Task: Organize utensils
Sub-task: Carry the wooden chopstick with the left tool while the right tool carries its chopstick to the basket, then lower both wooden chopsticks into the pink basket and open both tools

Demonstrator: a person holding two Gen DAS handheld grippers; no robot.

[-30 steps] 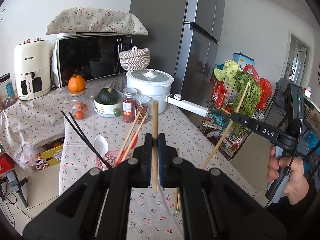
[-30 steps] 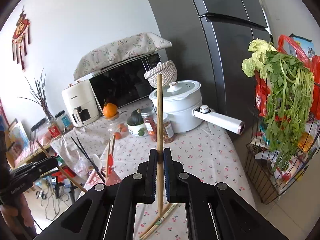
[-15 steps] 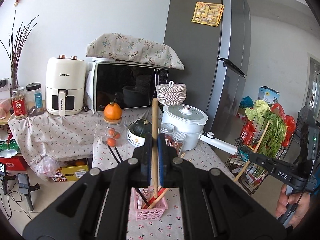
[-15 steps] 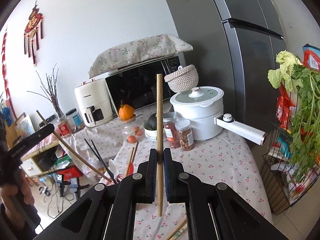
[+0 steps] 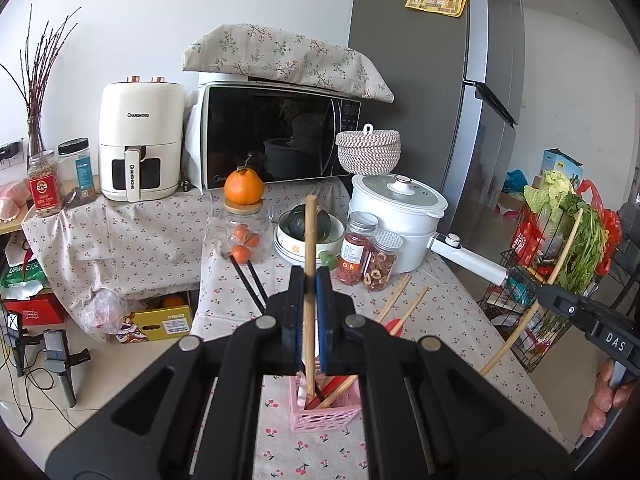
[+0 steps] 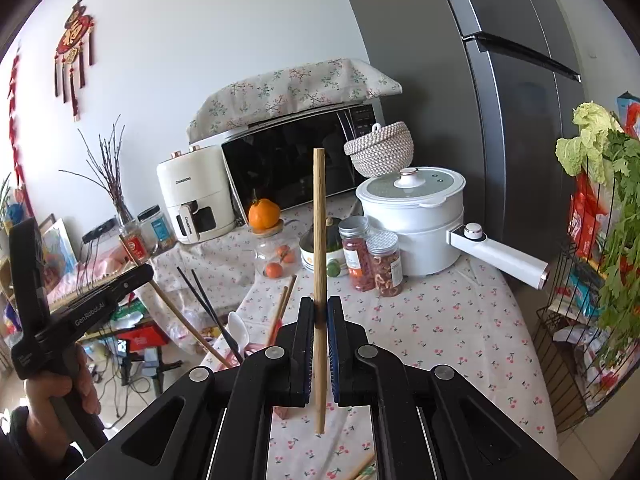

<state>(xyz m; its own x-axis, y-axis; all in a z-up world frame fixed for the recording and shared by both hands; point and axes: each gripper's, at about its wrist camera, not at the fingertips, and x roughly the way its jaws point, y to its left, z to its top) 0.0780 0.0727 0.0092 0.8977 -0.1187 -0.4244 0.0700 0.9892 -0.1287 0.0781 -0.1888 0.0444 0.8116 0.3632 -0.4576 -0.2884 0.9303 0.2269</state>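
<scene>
My left gripper (image 5: 310, 280) is shut on a wooden chopstick (image 5: 309, 240) that stands upright. The stick's lower end reaches the mouth of the pink basket (image 5: 326, 416) directly below. That basket holds wooden chopsticks, black chopsticks (image 5: 252, 286), a red utensil and a white spoon. My right gripper (image 6: 319, 308) is shut on a second upright wooden chopstick (image 6: 319, 220), over the tablecloth to the right of the basket (image 6: 250, 350). Each view shows the other gripper from the side, held by a hand. Loose chopsticks (image 6: 362, 468) lie on the table near its front edge.
Behind the basket stand two spice jars (image 5: 370, 256), a white pot (image 5: 398, 216) with a long handle (image 5: 468, 258), a bowl with a squash (image 5: 308, 236) and a glass jar of oranges (image 5: 242, 236). A wire rack of vegetables (image 5: 560, 240) stands off the table's right edge.
The left gripper has drawn back and sunk with its chopstick, so the pink basket now lies right beneath it. The right gripper has shifted left toward the basket. Both grips held.
</scene>
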